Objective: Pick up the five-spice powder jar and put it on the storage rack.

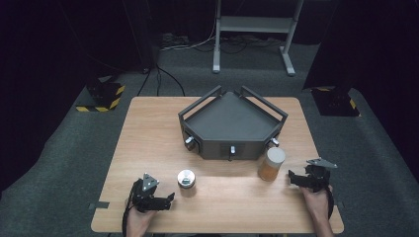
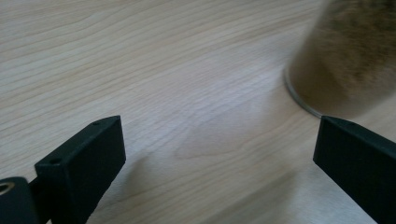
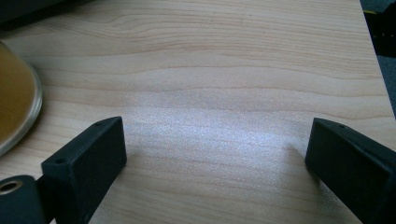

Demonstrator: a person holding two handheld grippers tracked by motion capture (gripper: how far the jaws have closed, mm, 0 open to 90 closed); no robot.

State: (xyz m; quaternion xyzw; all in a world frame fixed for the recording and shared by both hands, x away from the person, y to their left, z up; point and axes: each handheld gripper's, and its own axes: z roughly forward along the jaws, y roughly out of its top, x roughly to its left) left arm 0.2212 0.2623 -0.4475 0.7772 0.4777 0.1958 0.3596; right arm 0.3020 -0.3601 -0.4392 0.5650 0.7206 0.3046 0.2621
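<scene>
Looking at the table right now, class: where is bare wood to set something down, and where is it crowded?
Free: the wide strip left of the dark tray, and the patch between the small jar and the tall jar. Crowded: the tall jar standing close against the tray's front.

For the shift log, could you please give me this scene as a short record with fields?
Surface: wooden table
Tray: dark angular tray at the far middle, nothing in it
Small jar: silver-lidded jar, upright, beside the left hand-held gripper
Tall jar: amber jar, upright, before the tray's right corner
Right hand-held gripper: open, near the amber jar
Left hand-held gripper: open, holding nothing
</scene>
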